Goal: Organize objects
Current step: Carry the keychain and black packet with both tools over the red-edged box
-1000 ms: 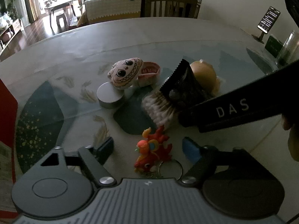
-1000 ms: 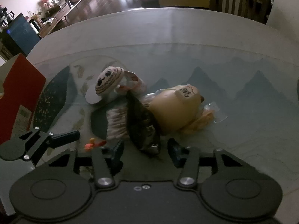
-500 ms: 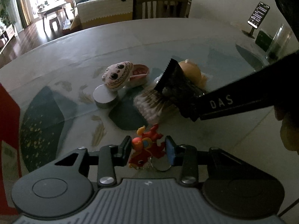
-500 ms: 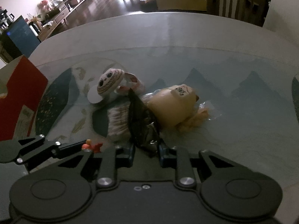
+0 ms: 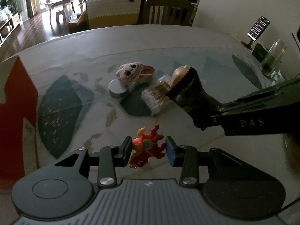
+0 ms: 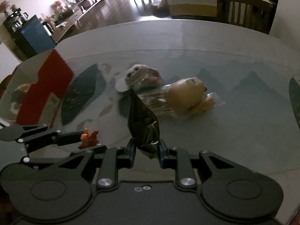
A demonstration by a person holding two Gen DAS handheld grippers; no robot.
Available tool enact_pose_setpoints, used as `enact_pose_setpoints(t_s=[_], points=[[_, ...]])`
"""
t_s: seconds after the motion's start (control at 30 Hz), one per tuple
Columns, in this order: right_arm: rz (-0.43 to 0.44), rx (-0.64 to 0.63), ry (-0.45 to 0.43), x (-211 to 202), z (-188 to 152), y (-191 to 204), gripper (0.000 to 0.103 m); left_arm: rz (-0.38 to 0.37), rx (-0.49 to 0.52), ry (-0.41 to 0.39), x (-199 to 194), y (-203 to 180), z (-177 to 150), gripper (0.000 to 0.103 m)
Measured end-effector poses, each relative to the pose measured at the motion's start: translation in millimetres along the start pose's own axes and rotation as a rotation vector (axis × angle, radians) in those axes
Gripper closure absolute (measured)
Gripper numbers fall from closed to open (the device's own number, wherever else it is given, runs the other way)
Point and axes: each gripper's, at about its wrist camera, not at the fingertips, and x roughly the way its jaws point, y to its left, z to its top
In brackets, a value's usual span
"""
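Left gripper [image 5: 147,149] clamps the red dragon [image 5: 148,148], raised off the table [image 5: 168,43]. Right gripper [image 6: 145,151], reaching in from three o'clock, pinches the black packet [image 6: 143,123] aloft.

The round table [image 5: 187,41] has a smooth, glossy top. The black snack packet [image 6: 143,123] looks like crinkled shiny foil, the red dragon keychain [image 5: 147,148] like smooth rubbery plastic. The gripper bodies are matt black plastic with metal screws.

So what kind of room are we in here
Most likely a home's open dining and living area: a round glass-topped dining table with a wooden slat-back chair behind it, then a cream-covered sofa and a low coffee table on dark wood flooring.
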Motion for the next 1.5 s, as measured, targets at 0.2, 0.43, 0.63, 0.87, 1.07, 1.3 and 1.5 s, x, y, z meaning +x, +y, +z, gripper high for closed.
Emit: enact_pose_setpoints(t_s=[0.2,0.43,0.63,0.87,1.07,1.3,1.5], points=[[0.015,-0.027,-0.008,-19,-11,20,0.080,-0.028,-0.010,-0.007,-23,8,-8,0.066],[0.016,-0.048,-0.015,-36,-21,45,0.080,-0.053,-0.022,-0.042,-53,27,-19,0.066],[0.014,-0.058,-0.032,-44,-23,70,0.080,-0.065,-0.022,-0.068,-83,51,-20,0.066],[0.017,-0.059,-0.052,-47,-22,103,0.080,-0.086,-0.033,-0.091,-115,85,-17,0.066],[0.004,-0.069,-0.072,-44,-13,131,0.080,-0.108,-0.064,-0.111,-136,119,-9,0.066],[0.009,-0.101,-0.097,-38,-1,170,0.080,-0.060,-0.049,-0.148,-159,162,-2,0.066],[0.007,-0.136,-0.106,-25,12,208,0.080,-0.001,-0.054,-0.168,-172,206,1,0.066]])
